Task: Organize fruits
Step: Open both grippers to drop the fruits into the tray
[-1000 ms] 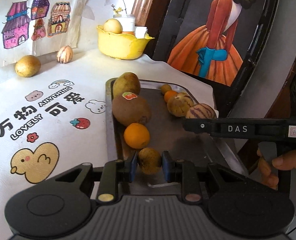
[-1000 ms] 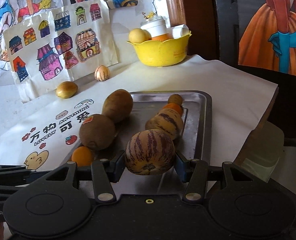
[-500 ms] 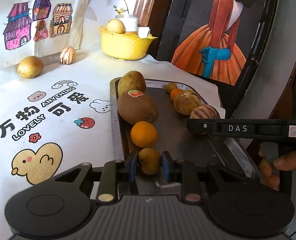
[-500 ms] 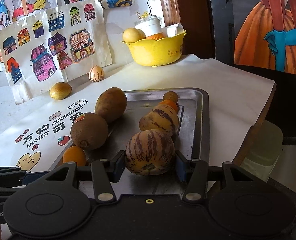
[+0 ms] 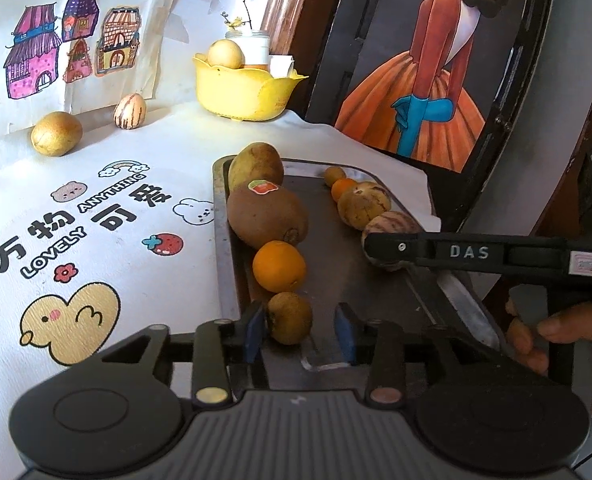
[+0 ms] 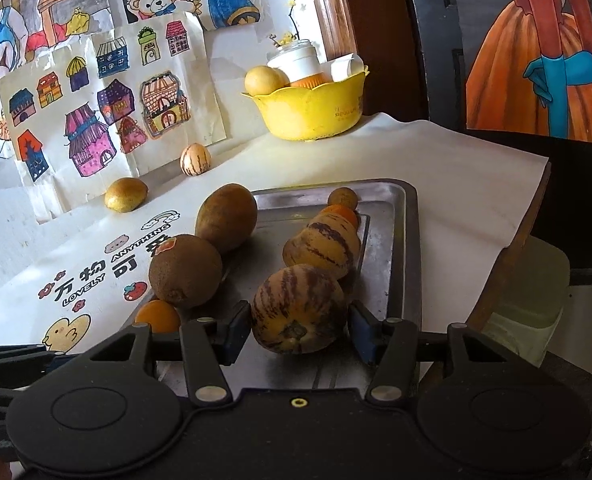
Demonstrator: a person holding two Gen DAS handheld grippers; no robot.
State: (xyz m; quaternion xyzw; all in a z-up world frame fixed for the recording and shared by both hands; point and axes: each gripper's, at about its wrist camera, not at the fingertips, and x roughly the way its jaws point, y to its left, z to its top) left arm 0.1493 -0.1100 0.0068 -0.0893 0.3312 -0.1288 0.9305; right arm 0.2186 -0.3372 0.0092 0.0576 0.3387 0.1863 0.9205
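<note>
Seen from the left wrist, the left gripper point(image 5: 300, 330) has its jaws opening around a small brown fruit point(image 5: 290, 323) that sits on the metal tray point(image 5: 221, 240): the fruit lies close to the left jaw, with a clear gap to the right one. Just ahead of the jaws an orange point(image 5: 279, 266) touches it, then a large kiwi point(image 5: 267, 220). Ahead and to the right, the right gripper point(image 5: 380, 246) reaches across a striped melon point(image 5: 392, 224).

Next, in the right wrist view, the right gripper point(image 6: 300, 330) brackets the striped melon point(image 6: 299, 308), which rests on the tray point(image 6: 410, 240); its jaws are opening, a narrow gap visible at the right jaw. A second striped fruit point(image 6: 322, 246) lies directly beyond.
</note>
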